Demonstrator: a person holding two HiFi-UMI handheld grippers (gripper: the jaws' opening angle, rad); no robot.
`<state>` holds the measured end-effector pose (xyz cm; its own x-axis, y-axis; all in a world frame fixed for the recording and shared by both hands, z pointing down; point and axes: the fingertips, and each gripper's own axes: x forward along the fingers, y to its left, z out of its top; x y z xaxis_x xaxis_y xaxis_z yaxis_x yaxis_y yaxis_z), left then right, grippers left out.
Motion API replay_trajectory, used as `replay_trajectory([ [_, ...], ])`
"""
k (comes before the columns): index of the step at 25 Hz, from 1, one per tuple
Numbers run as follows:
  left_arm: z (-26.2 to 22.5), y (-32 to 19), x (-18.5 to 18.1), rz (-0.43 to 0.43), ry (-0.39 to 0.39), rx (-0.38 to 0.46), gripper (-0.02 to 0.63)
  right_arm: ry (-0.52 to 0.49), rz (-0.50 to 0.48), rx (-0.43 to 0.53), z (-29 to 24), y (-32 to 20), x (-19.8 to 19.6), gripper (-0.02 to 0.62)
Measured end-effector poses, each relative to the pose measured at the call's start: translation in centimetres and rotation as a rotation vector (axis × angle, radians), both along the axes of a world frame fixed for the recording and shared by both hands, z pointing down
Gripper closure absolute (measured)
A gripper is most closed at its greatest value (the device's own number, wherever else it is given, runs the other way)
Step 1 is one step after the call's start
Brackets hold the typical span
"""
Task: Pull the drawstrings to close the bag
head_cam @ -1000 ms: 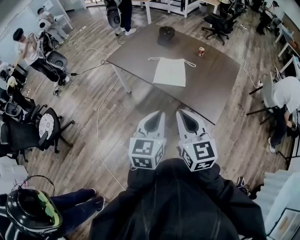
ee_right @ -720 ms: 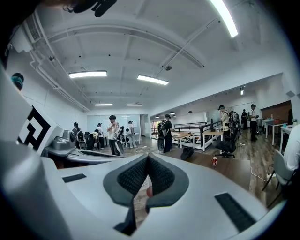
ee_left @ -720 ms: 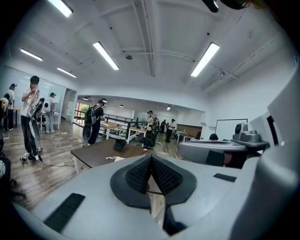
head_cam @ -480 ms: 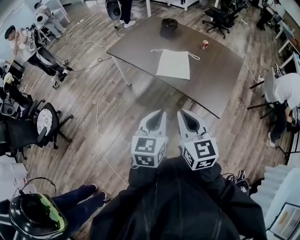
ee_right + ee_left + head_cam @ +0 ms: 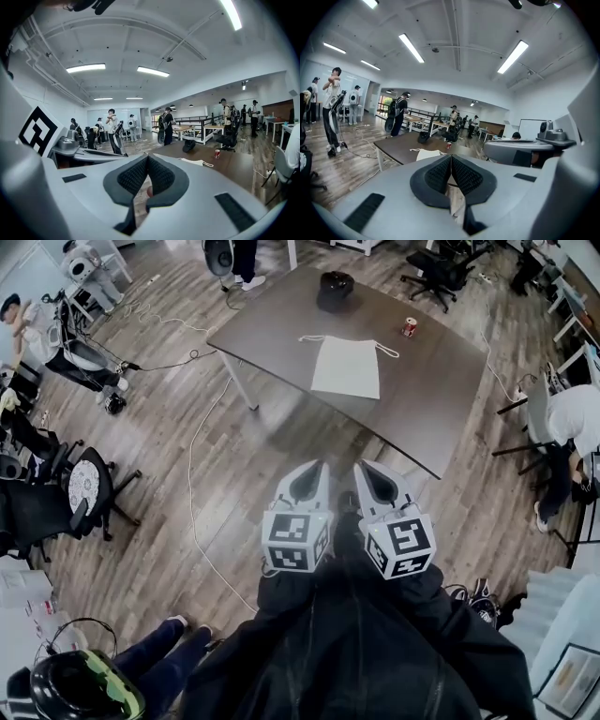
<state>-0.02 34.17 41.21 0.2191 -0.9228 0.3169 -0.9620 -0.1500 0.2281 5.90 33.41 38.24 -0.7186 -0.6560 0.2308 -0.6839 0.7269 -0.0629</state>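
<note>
One white cloth drawstring bag (image 5: 345, 369) lies flat near the middle of the dark brown rectangular surface (image 5: 281, 329). Its mouth is turned toward 12 o'clock in the head view. One thin white drawstring (image 5: 386, 351) runs along that edge and loops out past both upper corners. The flat cloth does not show whether anything is inside. Two other things share the surface. One small red can (image 5: 410, 327) stands at about 2 o'clock from the bag, apart from it. One black rounded object (image 5: 335, 289) sits at 12 o'clock from the bag, near the far edge. There are two grippers, side by side above the wooden floor (image 5: 225, 474) at 6 o'clock from the bag and well apart from it, short of the surface's near edge. The left gripper (image 5: 314, 474) and the right gripper (image 5: 370, 474) both point toward 12 o'clock. In each gripper view the ribbed black fingers are pressed together at the tips, gripping nothing, with the bag far ahead.
</note>
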Motion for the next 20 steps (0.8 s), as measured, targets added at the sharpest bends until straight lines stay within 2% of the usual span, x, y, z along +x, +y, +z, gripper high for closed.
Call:
replay_trajectory([
  [9, 1.8, -8.6, -1.4, -0.022, -0.018, -0.019, 0.572, -0.013, 0.021, -0.006, 1.3, -9.3, -0.6, 0.574],
  [14, 1.7, -16.6, -2.5, -0.034, -0.018, -0.021, 0.572, -0.016, 0.029, -0.002, 1.0, -17.4, -1.0, 0.574],
  [20, 1.5, -26.9, -1.6, -0.007, -0.022, -0.033, 0.572, -0.016, 0.051, -0.012, 0.8, -27.8, -0.3, 0.573],
])
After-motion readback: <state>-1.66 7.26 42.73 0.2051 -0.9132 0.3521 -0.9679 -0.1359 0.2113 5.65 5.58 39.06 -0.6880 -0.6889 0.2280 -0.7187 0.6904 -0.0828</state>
